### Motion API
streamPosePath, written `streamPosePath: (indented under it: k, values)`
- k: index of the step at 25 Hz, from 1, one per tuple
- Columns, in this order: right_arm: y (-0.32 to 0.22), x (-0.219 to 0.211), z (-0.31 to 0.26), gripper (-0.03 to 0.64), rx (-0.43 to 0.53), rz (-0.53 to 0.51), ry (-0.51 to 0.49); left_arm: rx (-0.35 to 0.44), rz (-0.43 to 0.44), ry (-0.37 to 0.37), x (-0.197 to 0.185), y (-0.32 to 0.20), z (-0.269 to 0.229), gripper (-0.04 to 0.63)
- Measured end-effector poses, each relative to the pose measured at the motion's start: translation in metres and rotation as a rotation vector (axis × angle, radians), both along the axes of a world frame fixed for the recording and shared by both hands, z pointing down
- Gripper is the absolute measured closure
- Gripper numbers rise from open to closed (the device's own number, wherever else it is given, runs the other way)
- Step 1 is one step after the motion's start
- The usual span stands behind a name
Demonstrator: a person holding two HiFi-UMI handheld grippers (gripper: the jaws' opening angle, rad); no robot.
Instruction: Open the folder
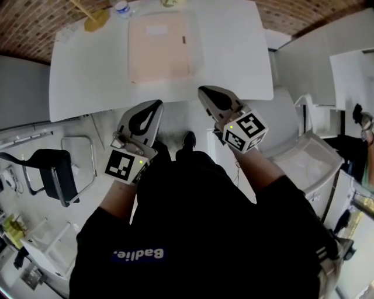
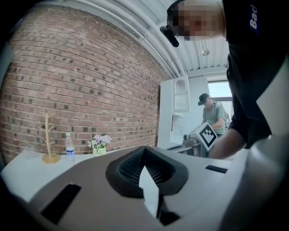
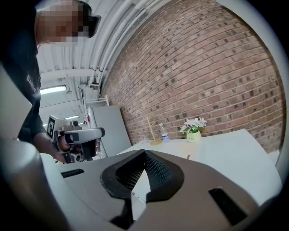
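Note:
A pale pink folder (image 1: 160, 47) lies flat and closed on the white table (image 1: 234, 64), a small dark tab near its right edge. Both grippers hover side by side short of the table's near edge, pointing toward it. My left gripper (image 1: 155, 105) is shut with nothing between its jaws; in the left gripper view its tips (image 2: 144, 150) meet in front of the table. My right gripper (image 1: 202, 91) is likewise shut and empty, its tips (image 3: 144, 152) touching. Neither touches the folder.
At the table's far edge stand a water bottle (image 1: 121, 8), a wooden branch stand (image 1: 95, 20) and a small flower pot (image 2: 100, 144), in front of a brick wall. A black chair (image 1: 55, 169) is at the left and white bins (image 1: 310, 157) at the right. Another person (image 2: 214, 115) stands behind.

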State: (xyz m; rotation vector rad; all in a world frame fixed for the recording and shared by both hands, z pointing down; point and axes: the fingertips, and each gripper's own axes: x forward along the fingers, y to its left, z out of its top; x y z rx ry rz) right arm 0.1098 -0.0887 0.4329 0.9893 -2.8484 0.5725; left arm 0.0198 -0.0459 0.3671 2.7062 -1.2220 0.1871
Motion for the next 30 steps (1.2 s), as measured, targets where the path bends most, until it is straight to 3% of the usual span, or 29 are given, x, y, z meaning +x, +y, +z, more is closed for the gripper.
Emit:
streamPosePath:
  k: [17,24,30]
  values:
    - [-0.072,-0.006,0.083,0.589,-0.11,0.18,0.056,-0.022,0.058,-0.167,-0.026,-0.069,0.077,0.595]
    - [-0.098,-0.01,0.104,0.589,-0.14,0.221,0.062,-0.046,0.12,-0.353,-0.024,-0.093,0.127,0.594]
    - [-0.108,-0.009,0.14,0.589,-0.22,0.247,0.043,-0.066,0.199,-0.48,-0.016,-0.107,0.177,0.594]
